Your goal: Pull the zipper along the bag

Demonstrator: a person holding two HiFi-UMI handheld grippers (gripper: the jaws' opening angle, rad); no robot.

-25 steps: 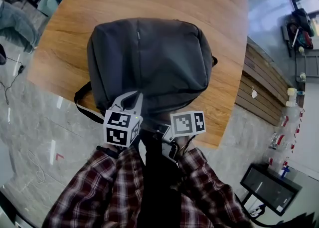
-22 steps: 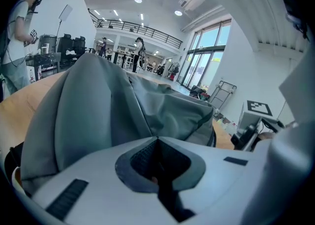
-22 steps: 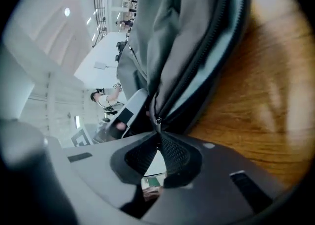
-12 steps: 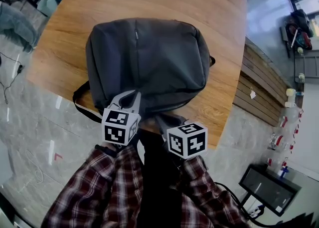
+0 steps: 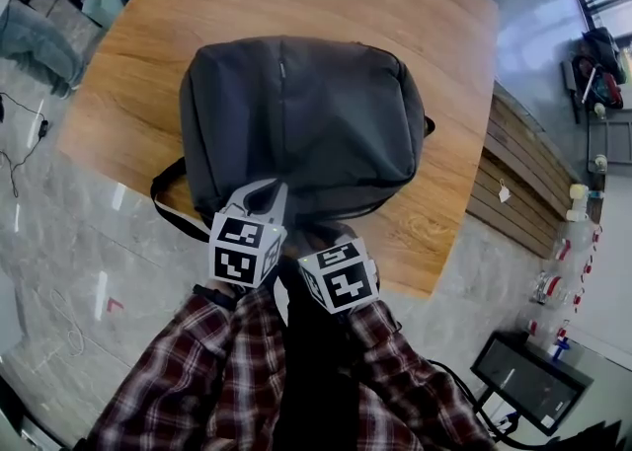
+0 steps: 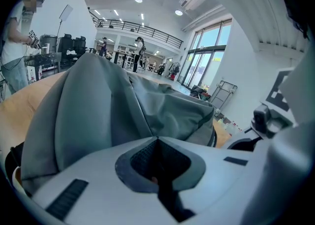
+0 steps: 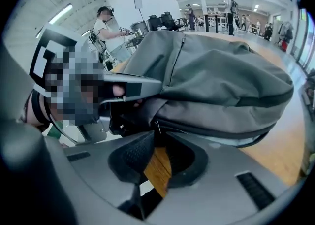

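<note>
Right gripper view is showing the right gripper [image 7: 155, 136], jaws narrowly parted, facing the zipper pull [image 7: 156, 124] at twelve o'clock, zipper [image 7: 216, 131] running toward three; left gripper [image 6: 157, 139], jaws together, is touching the bag [image 6: 98, 106].

The person wore a long-sleeved plaid shirt [image 5: 197, 370] in red, dark and white over a black front. The left gripper [image 5: 265, 192] and right gripper [image 7: 156, 139] were pale grey, each with a cube of black-and-white square markers.
</note>
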